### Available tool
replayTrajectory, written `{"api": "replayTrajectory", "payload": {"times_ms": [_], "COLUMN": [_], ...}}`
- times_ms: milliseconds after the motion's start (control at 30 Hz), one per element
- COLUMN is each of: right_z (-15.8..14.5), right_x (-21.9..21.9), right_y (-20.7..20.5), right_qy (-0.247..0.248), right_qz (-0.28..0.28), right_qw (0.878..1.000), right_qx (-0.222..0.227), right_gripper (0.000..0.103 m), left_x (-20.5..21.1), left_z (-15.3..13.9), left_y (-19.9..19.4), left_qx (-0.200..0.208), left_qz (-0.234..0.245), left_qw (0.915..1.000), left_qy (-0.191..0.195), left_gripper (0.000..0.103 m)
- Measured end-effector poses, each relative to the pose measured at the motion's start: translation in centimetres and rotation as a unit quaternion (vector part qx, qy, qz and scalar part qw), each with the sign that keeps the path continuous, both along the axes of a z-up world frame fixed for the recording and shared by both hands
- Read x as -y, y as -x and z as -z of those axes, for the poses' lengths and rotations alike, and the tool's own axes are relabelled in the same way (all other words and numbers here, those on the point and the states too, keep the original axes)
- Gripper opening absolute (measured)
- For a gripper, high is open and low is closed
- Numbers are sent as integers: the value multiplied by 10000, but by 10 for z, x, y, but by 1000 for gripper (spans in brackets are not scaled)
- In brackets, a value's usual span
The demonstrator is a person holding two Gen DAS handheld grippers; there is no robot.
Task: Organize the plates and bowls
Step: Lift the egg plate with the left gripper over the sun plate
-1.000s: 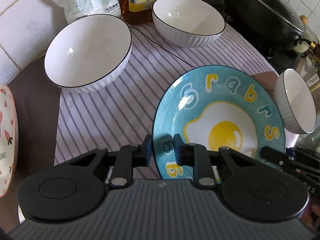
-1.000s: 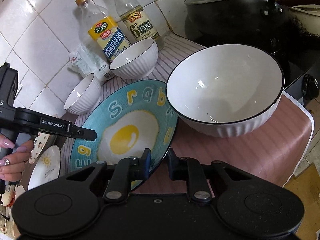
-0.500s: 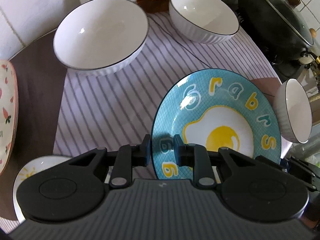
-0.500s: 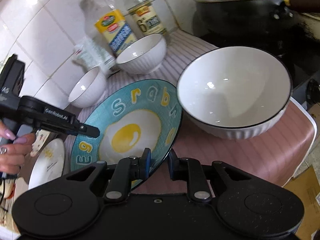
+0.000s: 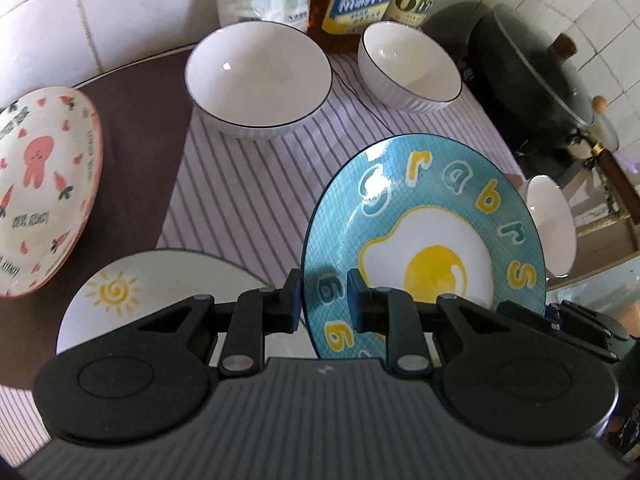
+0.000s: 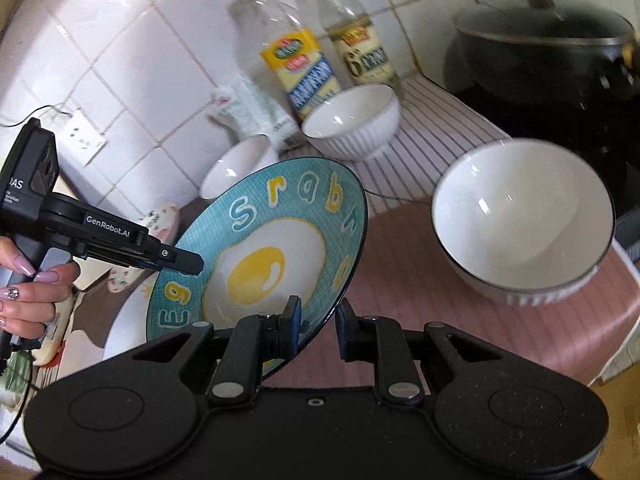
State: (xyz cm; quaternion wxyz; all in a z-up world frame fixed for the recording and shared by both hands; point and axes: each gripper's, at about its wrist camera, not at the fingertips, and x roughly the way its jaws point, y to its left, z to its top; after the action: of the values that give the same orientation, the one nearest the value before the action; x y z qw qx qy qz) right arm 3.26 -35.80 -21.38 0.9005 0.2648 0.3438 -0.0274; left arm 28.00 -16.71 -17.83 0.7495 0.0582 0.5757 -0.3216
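Turquoise egg plate (image 5: 424,240), tilted above the striped bench (image 5: 240,200), its lower rim hidden behind the left gripper (image 5: 323,300), jaws clenched on its edge. Right wrist view: right gripper (image 6: 318,326) clamps the opposite rim; the white bowl (image 6: 524,220) is blurred.

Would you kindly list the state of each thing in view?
Egg plate: lifted, tilted, gripped at two edges.
Left gripper: shut on the plate's rim.
Right gripper: shut on the rim.
Sun plate: flat on the cloth.
Three white bowls: upright, empty.
Pot: lid on.
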Motion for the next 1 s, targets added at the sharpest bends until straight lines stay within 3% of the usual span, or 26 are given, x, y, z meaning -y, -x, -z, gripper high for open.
{"api": "replayTrajectory", "payload": {"times_ms": [400,1000], "right_z": [-38,-34], "right_x": [-23,-97], "right_y": [-20,-76], "right_qy": [145,165], "right_qz": [-800,-2207], "right_qw": [9965,9751], "right_qx": [171,-140], "right_gripper": [22,22], "left_x": [-74,-194], "left_z": [-21,-3], "left_y": [24,51], "left_qx": [62,-50], "left_qz": [-920,-2386], "left_qw": [9950,9699], "left_qy": [373,478], "left_gripper": [21,21]}}
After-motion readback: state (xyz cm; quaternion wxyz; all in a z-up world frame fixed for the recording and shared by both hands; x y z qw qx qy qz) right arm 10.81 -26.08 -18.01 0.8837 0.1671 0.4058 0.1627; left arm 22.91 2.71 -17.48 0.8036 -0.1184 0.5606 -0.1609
